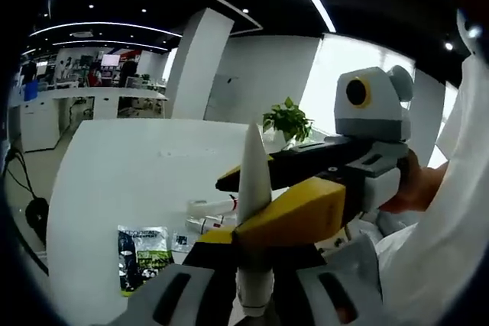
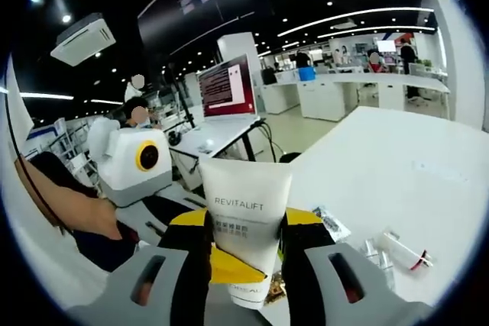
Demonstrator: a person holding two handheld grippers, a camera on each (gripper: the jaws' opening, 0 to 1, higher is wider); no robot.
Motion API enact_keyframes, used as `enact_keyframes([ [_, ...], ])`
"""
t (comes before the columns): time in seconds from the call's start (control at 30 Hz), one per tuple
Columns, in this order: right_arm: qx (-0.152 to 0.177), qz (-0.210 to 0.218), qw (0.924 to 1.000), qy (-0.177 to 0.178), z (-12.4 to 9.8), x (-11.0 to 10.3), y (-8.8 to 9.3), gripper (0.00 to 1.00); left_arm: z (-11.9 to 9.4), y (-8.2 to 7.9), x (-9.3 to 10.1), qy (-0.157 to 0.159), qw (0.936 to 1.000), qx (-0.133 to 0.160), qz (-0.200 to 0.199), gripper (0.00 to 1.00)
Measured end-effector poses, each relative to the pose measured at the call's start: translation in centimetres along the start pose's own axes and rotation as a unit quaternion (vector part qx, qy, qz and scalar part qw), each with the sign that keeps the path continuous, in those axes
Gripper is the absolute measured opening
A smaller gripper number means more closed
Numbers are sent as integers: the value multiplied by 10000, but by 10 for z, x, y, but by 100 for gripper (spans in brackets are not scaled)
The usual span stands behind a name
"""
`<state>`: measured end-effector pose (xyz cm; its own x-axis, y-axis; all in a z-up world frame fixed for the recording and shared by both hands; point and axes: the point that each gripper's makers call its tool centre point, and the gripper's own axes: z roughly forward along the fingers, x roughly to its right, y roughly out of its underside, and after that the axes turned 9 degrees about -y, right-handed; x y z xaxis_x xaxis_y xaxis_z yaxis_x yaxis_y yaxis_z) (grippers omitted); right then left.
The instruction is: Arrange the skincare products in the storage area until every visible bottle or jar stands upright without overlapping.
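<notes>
A white tube printed REVITALIFT (image 2: 246, 215) is held up in the air, its cap end toward the bottom of both views. My right gripper (image 2: 244, 243) is shut on its flat sides. In the left gripper view the same tube (image 1: 254, 181) shows edge-on, and my left gripper (image 1: 254, 269) is shut on it near the cap. The right gripper (image 1: 241, 205) comes in from the right there, its black and yellow jaws pressed to either side of the tube. The left gripper (image 2: 223, 262) shows just behind the tube in the right gripper view.
On the white table (image 1: 137, 173) lie a black sachet (image 1: 144, 256) and a small white tube with a red cap (image 1: 214, 207). The same small tube (image 2: 403, 250) and sachet (image 2: 330, 224) lie below. A potted plant (image 1: 288, 121) stands at the far edge. A person's arm (image 2: 69, 204) is at left.
</notes>
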<state>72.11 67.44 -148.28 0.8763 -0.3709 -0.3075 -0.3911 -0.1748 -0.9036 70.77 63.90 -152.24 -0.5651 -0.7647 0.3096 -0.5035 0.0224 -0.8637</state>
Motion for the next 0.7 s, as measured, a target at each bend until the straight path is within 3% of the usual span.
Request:
enact_keyframes([
  [0.43, 139, -329, 9992, 156, -5, 5, -6, 30, 6, -6, -7, -281, 9986, 404, 199, 20],
  [0.57, 190, -366, 9988, 266, -5, 11, -8, 30, 6, 5, -19, -485, 9984, 259, 133, 25],
  [0.7, 321, -377, 9980, 405, -7, 25, -18, 31, 2, 26, -33, -780, 9965, -96, 293, 27],
])
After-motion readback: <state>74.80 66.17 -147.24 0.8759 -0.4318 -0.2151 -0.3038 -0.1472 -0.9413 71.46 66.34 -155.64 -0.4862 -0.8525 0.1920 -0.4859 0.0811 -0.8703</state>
